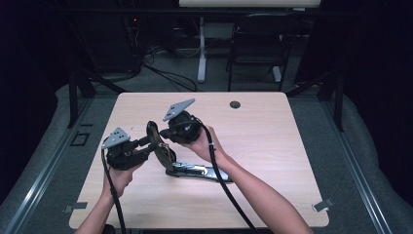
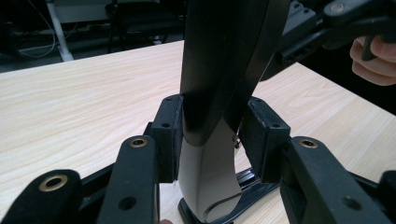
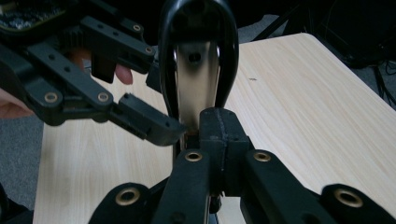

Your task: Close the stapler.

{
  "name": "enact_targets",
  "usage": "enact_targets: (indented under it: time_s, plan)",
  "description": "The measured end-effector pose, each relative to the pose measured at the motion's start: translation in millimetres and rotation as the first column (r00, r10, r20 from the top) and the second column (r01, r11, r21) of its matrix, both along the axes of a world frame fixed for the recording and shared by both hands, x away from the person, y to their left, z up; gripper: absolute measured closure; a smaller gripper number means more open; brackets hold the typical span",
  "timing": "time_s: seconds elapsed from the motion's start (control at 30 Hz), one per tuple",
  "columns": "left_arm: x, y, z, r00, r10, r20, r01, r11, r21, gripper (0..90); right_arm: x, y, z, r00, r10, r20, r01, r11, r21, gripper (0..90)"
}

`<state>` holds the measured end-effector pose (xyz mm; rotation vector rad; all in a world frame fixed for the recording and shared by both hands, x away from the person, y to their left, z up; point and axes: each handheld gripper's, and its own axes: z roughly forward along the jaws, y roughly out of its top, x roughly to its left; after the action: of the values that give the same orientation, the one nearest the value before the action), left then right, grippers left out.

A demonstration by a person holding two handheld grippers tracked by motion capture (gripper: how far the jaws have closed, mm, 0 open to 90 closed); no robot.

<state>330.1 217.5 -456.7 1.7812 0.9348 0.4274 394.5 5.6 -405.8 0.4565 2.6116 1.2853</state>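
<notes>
A black and silver stapler (image 1: 197, 171) lies opened on the wooden table (image 1: 272, 131), its base flat and its top arm (image 1: 157, 140) raised. My left gripper (image 1: 146, 145) comes in from the left and is shut on that arm; in the left gripper view the left gripper (image 2: 210, 140) clamps the black and grey arm (image 2: 210, 84) from both sides. My right gripper (image 1: 164, 132) reaches from the right. Seen close, the right gripper (image 3: 212, 133) has its pads pressed together at the foot of the arm's inner metal strip (image 3: 196, 88), under the black loop.
A round cable hole (image 1: 235, 104) sits near the table's far edge. Beyond the table stand a black chair (image 1: 258, 44) and a white desk leg (image 1: 201, 48). Cables trail from both grippers toward the near edge.
</notes>
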Motion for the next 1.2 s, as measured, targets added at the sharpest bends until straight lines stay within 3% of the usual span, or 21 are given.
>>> enact_targets:
  time_s: [0.5, 1.2]
  plan:
    - [-1.5, -22.5, 2.3, 0.9989, -0.033, 0.034, 0.031, 0.9984, 0.047, 59.7, -6.7, -14.9, 10.7, 0.9999, 0.01, 0.007, -0.01, 0.9985, 0.054, 90.0]
    - [-7.7, -51.1, 1.1, 0.9953, -0.07, 0.067, 0.063, 0.9928, 0.102, 56.2, -18.7, -54.3, 4.8, 0.9995, -0.033, 0.0, 0.033, 0.996, 0.083, 90.0]
